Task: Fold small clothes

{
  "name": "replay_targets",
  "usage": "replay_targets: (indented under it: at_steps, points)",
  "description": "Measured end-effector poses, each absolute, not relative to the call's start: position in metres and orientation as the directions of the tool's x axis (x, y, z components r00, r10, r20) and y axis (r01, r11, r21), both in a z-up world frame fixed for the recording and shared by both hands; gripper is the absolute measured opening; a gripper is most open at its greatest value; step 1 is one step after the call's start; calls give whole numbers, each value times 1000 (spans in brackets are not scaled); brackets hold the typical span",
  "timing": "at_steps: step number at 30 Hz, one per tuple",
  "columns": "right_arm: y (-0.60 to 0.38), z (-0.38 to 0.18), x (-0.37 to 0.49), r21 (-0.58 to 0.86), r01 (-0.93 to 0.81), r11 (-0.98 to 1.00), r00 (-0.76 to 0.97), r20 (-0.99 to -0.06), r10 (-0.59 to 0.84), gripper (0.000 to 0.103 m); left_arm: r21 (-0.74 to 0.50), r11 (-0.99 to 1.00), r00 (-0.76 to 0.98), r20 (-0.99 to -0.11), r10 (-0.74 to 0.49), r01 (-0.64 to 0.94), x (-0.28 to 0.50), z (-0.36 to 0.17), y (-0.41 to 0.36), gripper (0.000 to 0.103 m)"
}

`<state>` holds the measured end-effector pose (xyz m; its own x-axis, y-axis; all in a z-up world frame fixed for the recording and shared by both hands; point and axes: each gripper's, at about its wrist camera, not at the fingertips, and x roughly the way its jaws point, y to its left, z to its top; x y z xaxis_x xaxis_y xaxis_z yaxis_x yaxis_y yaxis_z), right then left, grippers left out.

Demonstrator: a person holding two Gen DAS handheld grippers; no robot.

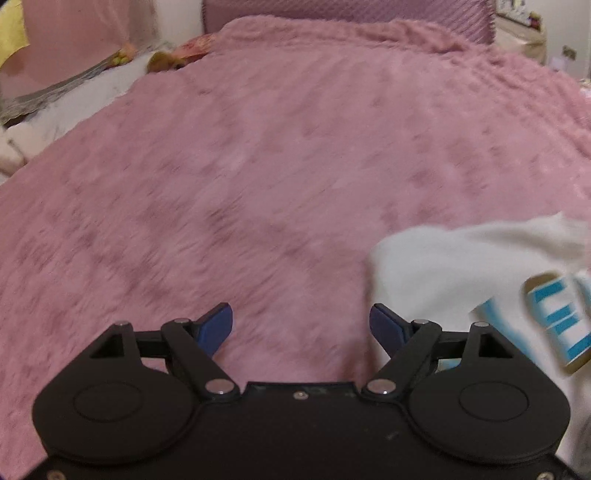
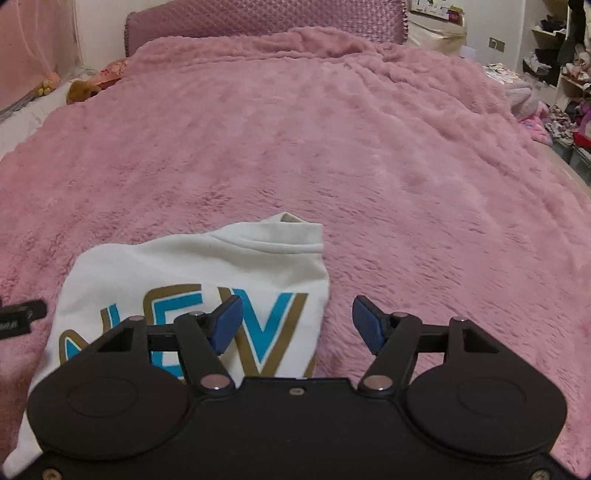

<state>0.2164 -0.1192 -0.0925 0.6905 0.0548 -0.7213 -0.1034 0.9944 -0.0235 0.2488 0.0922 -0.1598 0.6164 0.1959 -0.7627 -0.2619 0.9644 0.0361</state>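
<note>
A small white sweatshirt [image 2: 207, 266] with blue and gold letters lies folded on the pink fluffy blanket [image 2: 369, 166], collar pointing away. My right gripper [image 2: 297, 325] hovers open over its right edge, left finger above the print, right finger over bare blanket. In the left wrist view the same sweatshirt [image 1: 461, 266] sits at the lower right, blurred. My left gripper [image 1: 301, 328] is open with nothing between its fingers, and its right finger is close to the garment's left edge. A black part of the left gripper [image 2: 22, 317] shows at the left border of the right wrist view.
The blanket [image 1: 277, 166] covers a bed with a pink headboard [image 2: 258, 18]. Soft toys and a patterned cushion [image 2: 103, 77] lie at the far left. Cluttered shelves and piled clothes [image 2: 557, 74] stand to the right of the bed.
</note>
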Motion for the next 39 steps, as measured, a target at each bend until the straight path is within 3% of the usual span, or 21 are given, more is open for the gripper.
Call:
replay_targets:
  at_steps: [4,6,10,12,15,17,19,23,28,32,36,39]
  points:
    - [-114,-108,232,-3,-134,991,680,-728,89,63,-36,978,647,-755,107,-204,276,-169,80,83]
    - [-106,-122,242,-52,-144,988,655,-754,55,63,-15,982,638,-762,112,-191,289,-183,75,86]
    - [-119,-140,257,-11,-96,995,621,-782,51,80,42,980,638,-753,160,-196,307,-205,75,87]
    - [-130,-143,262,50,-83,995,605,-791,90,82,21,980,632,-761,145,-199,313,-208,82,87]
    - [-133,-139,260,67,-76,995,609,-787,100,81,30,982,632,-762,142,-185,321,-209,85,87]
    - [-133,-134,256,0,-46,999,640,-768,30,68,43,983,632,-760,150,-181,318,-205,80,87]
    - [-142,-128,253,-30,-8,1000,664,-748,-17,68,53,981,631,-758,161,-187,313,-200,80,87]
    - [-156,-120,245,37,-26,999,643,-764,45,68,55,978,602,-780,168,-202,296,-191,92,87]
    - [-145,-96,212,-2,-61,998,656,-754,39,69,-59,972,561,-823,82,-228,251,-174,100,84]
    - [-145,-89,180,29,-88,996,638,-766,79,69,-33,972,538,-837,100,-232,213,-171,93,84]
    - [-147,-97,148,95,-102,990,599,-789,138,70,-197,967,545,-835,-79,-163,183,-178,101,84]
    - [-139,-109,132,99,-138,985,562,-811,161,70,-192,964,523,-849,-70,-183,176,-188,101,86]
